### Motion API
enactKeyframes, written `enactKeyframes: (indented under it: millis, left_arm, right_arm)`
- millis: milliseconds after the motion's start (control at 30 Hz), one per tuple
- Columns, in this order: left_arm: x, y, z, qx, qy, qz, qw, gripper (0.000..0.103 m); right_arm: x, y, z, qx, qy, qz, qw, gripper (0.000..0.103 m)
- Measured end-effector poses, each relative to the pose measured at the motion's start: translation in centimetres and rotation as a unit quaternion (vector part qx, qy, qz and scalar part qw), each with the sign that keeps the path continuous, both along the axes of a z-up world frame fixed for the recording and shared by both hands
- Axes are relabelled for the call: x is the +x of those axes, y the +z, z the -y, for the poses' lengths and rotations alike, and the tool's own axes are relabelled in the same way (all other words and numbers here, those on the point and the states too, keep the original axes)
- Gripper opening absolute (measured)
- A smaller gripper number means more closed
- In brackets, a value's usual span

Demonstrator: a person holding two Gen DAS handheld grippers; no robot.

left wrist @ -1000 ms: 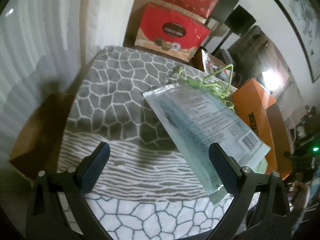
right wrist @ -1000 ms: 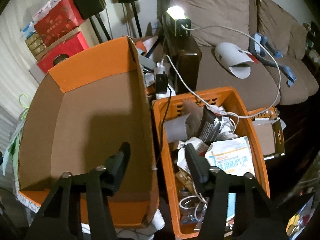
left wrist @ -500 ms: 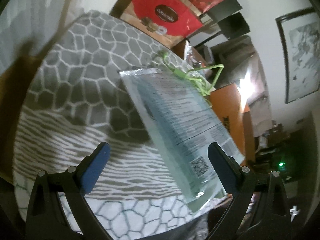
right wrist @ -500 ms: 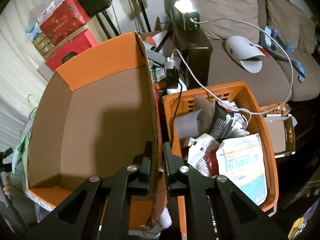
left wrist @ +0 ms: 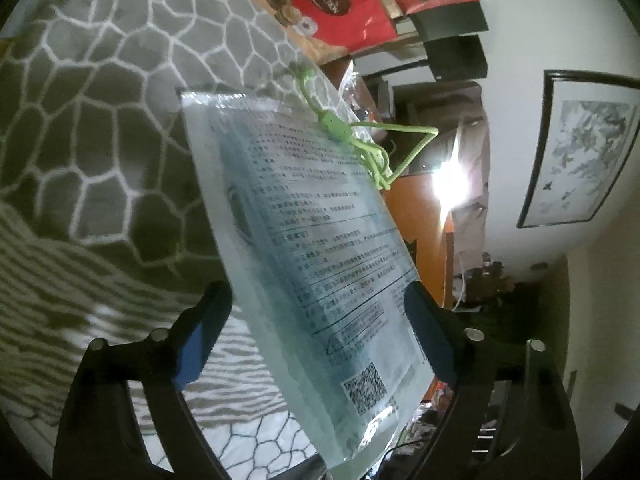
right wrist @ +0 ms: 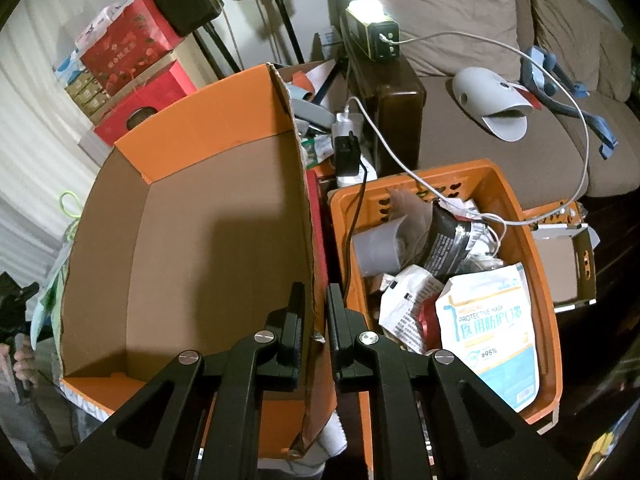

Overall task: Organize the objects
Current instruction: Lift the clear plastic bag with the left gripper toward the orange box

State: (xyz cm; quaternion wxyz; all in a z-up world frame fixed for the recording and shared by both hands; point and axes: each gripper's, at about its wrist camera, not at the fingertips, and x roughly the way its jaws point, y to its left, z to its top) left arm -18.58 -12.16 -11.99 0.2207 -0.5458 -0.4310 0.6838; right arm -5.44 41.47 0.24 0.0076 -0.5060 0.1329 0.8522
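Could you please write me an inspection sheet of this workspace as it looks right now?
Surface: grey-and-white patterned blanket.
Job's things: sealed pack of face masks overhanging the blanket's edge; orange cardboard box, nothing seen inside.
Clutter: orange plastic basket full of packets, a protective mask pack on top.
Grippers: left gripper has just been closing, jaws astride the mask pack, contact unclear; right gripper shut on the box's side wall.
Cables: green cord on the pack; white cable across the sofa.
Surroundings: red gift boxes, speakers, framed picture.
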Motion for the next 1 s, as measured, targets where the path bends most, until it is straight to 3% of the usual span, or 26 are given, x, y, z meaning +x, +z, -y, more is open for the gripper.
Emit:
enactKeyframes:
  millis: [133, 200, 333, 600, 1000]
  left_arm:
    - [-0.4, 0.0, -0.6, 0.010, -0.012, 0.000, 0.9999, 0.054]
    - [-0.2, 0.4, -0.7, 0.005, -0.015, -0.007, 0.9999, 0.050]
    - [-0.1, 1.4, -0.7, 0.030, -0.026, -0.020, 0.9990, 0.028]
    - [1.0, 4.1, -0.6, 0.039, -0.035, -0.045, 0.9976, 0.021]
    - [4.3, 9.3, -0.1, 0.022, -0.042, -0.089, 0.9950, 0.016]
  right_arm:
    - [0.0, 0.0, 0.0, 0.002, 0.001, 0.000, 1.000, 0.010]
    - [0.0, 0.0, 0.1, 0.004, 0.002, 0.000, 1.000, 0.011]
    - [0.0, 0.0, 0.1, 0.005, 0.003, 0.001, 1.000, 0.011]
    - [0.1, 0.0, -0.2, -0.008, 0.001, 0.001, 1.000, 0.010]
    - [0.2, 0.2, -0.4, -0.018, 0.000, 0.000, 1.000, 0.010]
